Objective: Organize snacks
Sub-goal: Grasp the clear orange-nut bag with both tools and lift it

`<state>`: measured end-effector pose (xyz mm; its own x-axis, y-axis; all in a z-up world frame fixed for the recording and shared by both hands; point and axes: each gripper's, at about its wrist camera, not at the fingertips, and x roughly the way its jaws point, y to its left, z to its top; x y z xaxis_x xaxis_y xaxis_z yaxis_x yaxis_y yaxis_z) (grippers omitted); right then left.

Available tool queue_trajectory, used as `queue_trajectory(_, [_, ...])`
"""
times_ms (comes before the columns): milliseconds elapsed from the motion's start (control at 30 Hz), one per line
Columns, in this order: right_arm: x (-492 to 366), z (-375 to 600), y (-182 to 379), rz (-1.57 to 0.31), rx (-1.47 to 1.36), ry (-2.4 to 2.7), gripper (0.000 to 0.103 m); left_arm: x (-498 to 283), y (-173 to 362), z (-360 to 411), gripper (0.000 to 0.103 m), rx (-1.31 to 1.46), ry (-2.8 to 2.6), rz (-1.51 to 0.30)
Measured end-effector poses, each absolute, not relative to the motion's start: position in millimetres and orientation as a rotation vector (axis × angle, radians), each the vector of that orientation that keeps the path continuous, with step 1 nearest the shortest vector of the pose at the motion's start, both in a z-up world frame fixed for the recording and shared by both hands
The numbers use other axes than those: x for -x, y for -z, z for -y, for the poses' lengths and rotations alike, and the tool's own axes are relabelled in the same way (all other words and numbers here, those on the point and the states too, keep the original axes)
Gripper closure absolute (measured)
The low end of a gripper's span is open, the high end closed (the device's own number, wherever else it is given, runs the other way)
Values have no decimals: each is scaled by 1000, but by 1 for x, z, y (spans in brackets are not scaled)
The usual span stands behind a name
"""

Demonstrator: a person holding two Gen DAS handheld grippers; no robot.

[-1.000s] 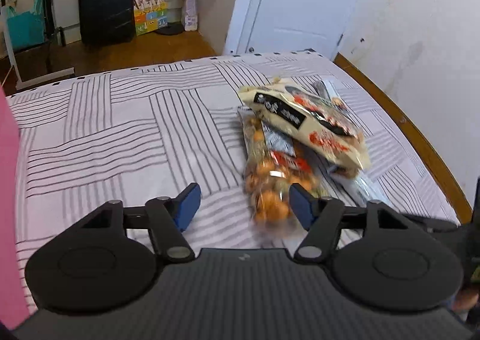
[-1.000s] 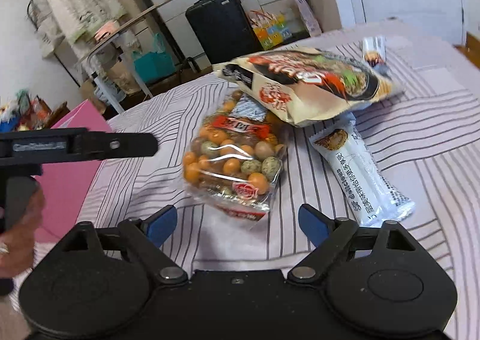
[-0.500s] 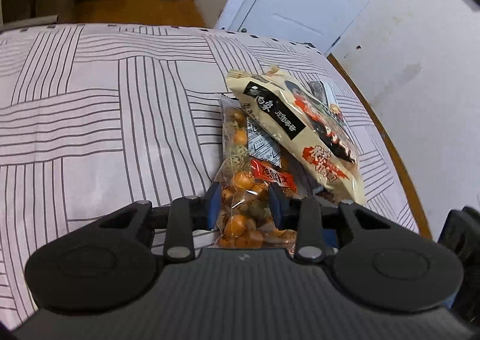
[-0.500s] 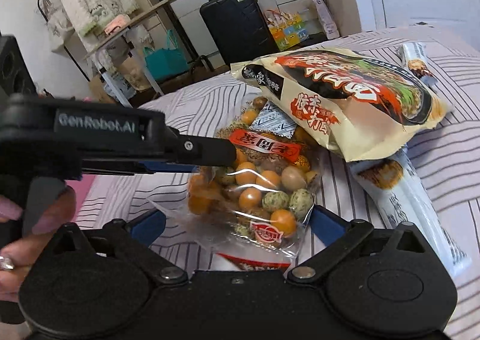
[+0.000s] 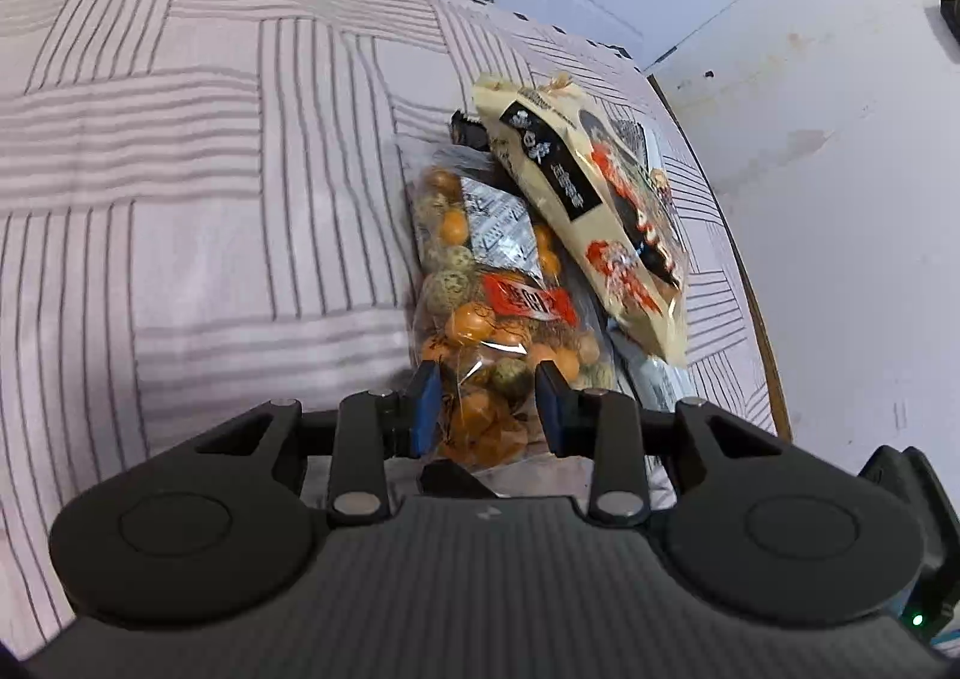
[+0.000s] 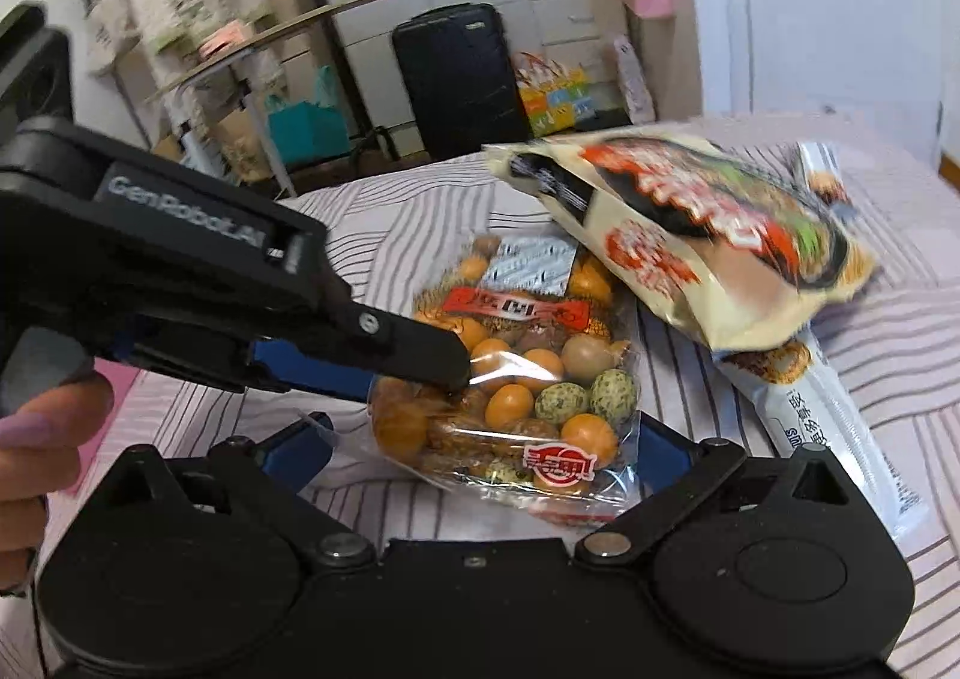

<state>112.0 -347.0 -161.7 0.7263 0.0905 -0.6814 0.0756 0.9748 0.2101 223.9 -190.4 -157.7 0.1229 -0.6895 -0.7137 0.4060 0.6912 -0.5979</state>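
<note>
change: left gripper (image 5: 486, 400) was wide apart and short of the pile a second ago; it has since pushed in and narrowed onto the near end of the nut bag (image 5: 489, 313). Right gripper (image 6: 480, 448) has crept closer to the same bag.
left jaws: clamped on the bag's near end, blue pads pressing the clear film on both sides; in the right view a finger (image 6: 414, 346) bites the bag's left side.
right jaws: spread wide, pads either side of the bag's bottom edge, gripping nothing.
nut bag: lying on the striped bedsheet (image 5: 198, 187), far end tucked under the noodle packet (image 5: 588, 211).
noodle packet: rests tilted across the nut bag and over a white wrapper (image 6: 822, 415) beside it.
why: grabbing the free end looks like the way to slide the bag out from under the pile.
risk: my guess, the packet rides along or tips off once the bag is pulled.
step: grasp made, lift not yet begun.
</note>
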Motion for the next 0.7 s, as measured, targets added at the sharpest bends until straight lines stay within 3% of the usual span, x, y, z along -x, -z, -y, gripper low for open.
queue_trajectory(233, [-97, 339, 155, -833, -209, -90, 0, -209, 161, 160, 70, 351, 829, -1273])
queue_trajectory(433, [-85, 336, 156, -813, -228, -18, 0, -207, 166, 147, 68, 401, 748, -1163])
queue_trajectory(700, [-99, 328, 165, -834, -159, 8, 0, -207, 177, 155, 63, 432, 810, -1160])
